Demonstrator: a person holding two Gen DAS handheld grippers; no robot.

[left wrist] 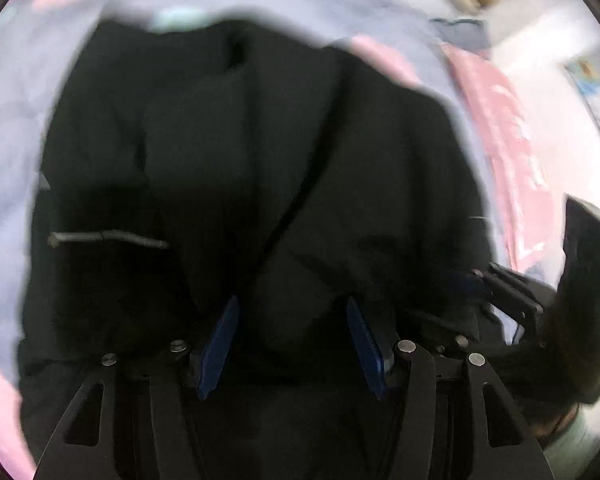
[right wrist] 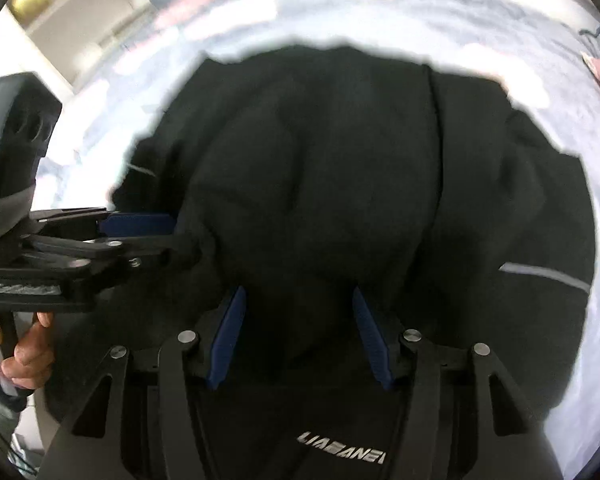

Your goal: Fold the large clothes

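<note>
My left tool [left wrist: 292,340] and right tool [right wrist: 298,334] both clamp bunched black jacket [left wrist: 260,160] hem, lower centre; soft, bulky, slippery — grip thick seams.

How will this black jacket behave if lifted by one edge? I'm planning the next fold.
The black jacket looks puffy and creased, so it would likely sag and droop rather than hold shape. Its bulk suggests moderate weight. The smooth-looking shell may slip between the pads.
</note>
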